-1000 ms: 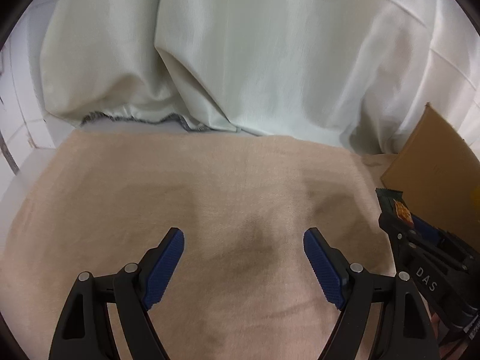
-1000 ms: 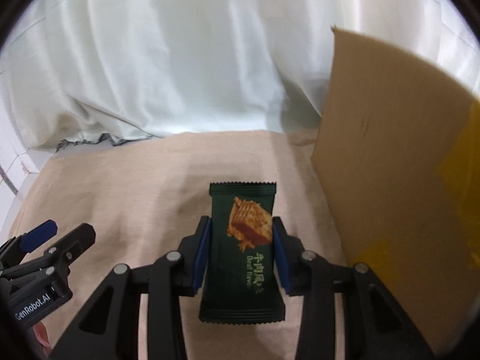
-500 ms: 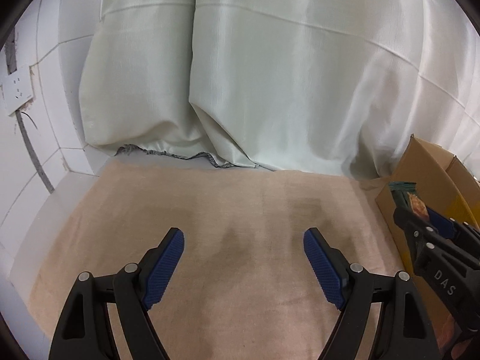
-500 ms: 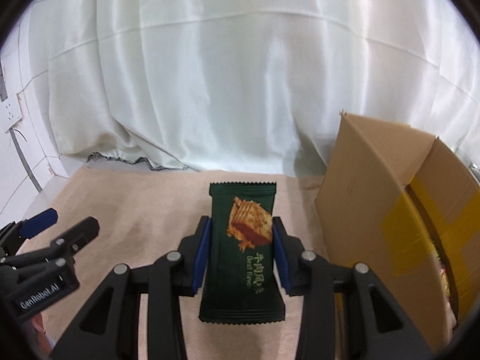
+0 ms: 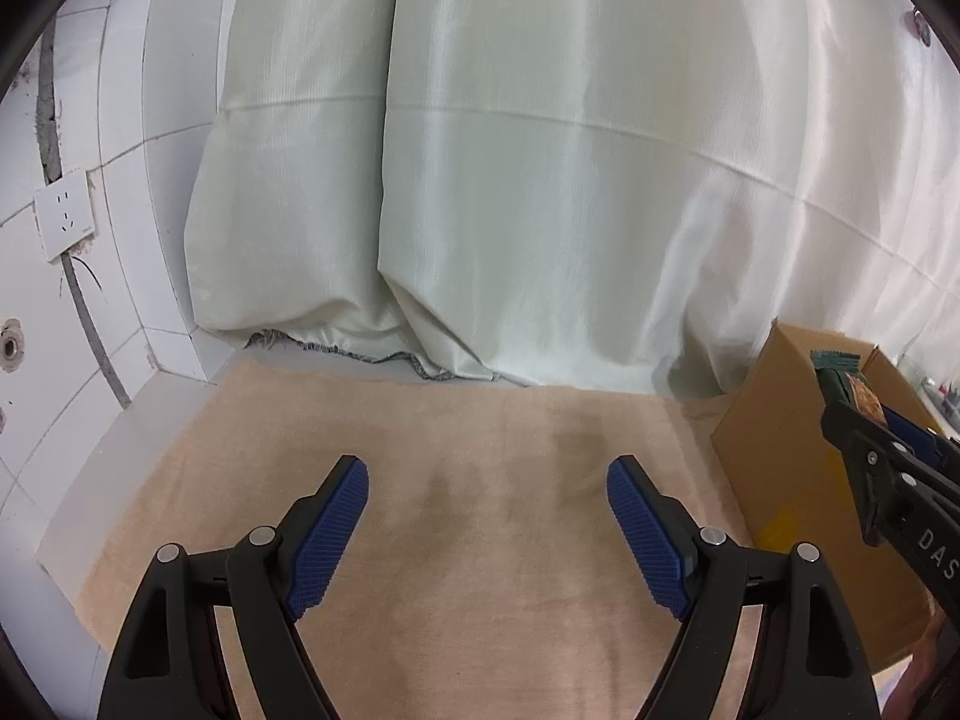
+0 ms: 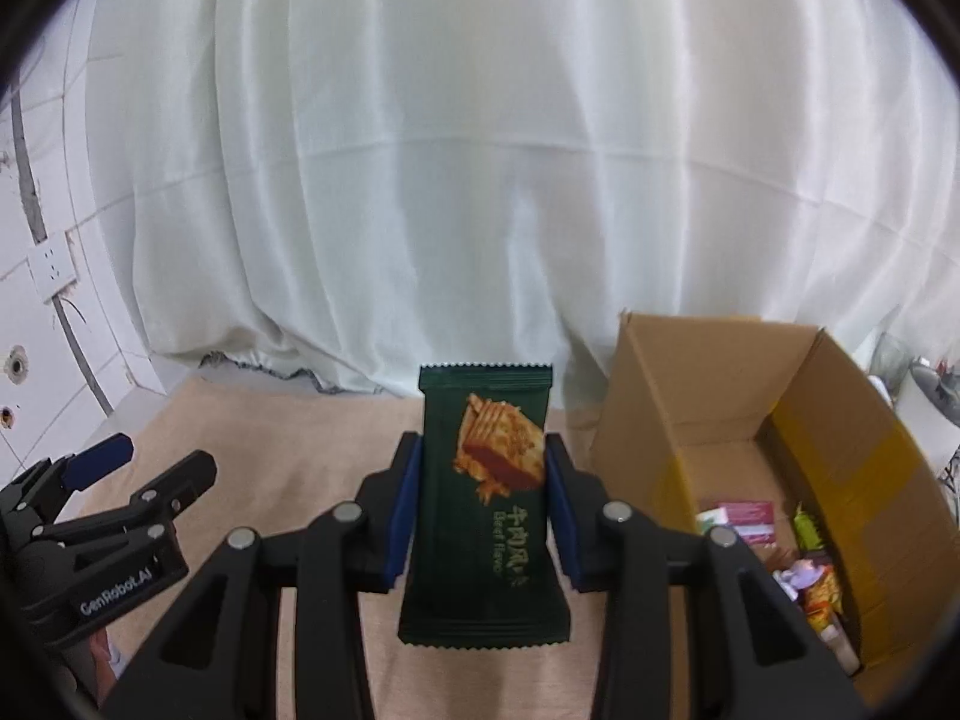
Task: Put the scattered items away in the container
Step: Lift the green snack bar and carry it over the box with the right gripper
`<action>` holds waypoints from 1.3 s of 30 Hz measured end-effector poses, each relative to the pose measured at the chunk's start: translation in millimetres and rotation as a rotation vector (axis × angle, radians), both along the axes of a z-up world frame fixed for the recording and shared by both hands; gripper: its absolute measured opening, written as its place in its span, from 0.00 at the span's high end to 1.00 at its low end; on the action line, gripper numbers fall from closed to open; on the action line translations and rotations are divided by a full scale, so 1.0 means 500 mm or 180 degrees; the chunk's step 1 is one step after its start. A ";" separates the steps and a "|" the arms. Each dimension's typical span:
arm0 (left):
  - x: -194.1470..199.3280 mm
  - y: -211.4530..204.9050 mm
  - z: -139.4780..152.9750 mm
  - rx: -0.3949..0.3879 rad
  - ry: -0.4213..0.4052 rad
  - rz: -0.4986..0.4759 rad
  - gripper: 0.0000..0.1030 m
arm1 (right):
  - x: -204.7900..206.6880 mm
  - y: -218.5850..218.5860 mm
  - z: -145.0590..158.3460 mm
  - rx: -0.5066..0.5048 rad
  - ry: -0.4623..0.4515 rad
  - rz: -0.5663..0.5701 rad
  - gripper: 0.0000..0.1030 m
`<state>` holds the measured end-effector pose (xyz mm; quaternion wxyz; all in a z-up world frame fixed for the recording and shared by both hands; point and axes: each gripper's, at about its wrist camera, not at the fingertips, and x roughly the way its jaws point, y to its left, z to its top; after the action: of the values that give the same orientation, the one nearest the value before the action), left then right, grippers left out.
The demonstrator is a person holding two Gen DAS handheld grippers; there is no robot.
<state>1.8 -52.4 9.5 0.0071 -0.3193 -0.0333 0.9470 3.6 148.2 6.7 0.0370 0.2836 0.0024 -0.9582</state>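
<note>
My right gripper (image 6: pixel 480 480) is shut on a dark green snack packet (image 6: pixel 486 516), held flat and lifted above the beige cloth, left of the open cardboard box (image 6: pixel 636 414). The box holds several small snack packs (image 6: pixel 804 564). In the left wrist view the box (image 5: pixel 774 420) stands at the right, with the right gripper (image 5: pixel 882 468) and the packet's end (image 5: pixel 840 369) beside it. My left gripper (image 5: pixel 487 516) is open and empty above the cloth; it also shows in the right wrist view (image 6: pixel 144 468) at the far left.
A beige cloth (image 5: pixel 480 432) covers the table. A pale curtain (image 5: pixel 540 180) hangs behind it. A tiled wall with a socket (image 5: pixel 63 225) is at the left. Some glassware (image 6: pixel 900 360) stands behind the box at the right.
Both grippers have risen and pulled back. The right one still holds the packet, and the open inside of the box has come into view.
</note>
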 end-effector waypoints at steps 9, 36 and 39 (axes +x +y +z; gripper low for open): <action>0.011 0.104 0.034 -0.0083 0.0050 -0.0208 0.20 | 0.030 0.069 0.034 -0.0037 0.0097 -0.0071 0.58; -0.026 0.436 0.042 -0.0063 -0.0043 -0.0877 0.20 | 0.039 0.359 -0.011 -0.0209 -0.0228 -0.0780 0.58; -0.035 0.460 0.027 -0.0175 -0.0062 -0.0863 0.20 | 0.035 0.378 -0.024 -0.0207 -0.0311 -0.0828 0.58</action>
<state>-15.5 177.6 22.8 0.1260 -0.3301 0.0360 0.9348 21.3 337.3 -5.1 -0.0783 0.3264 -0.0672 -0.9396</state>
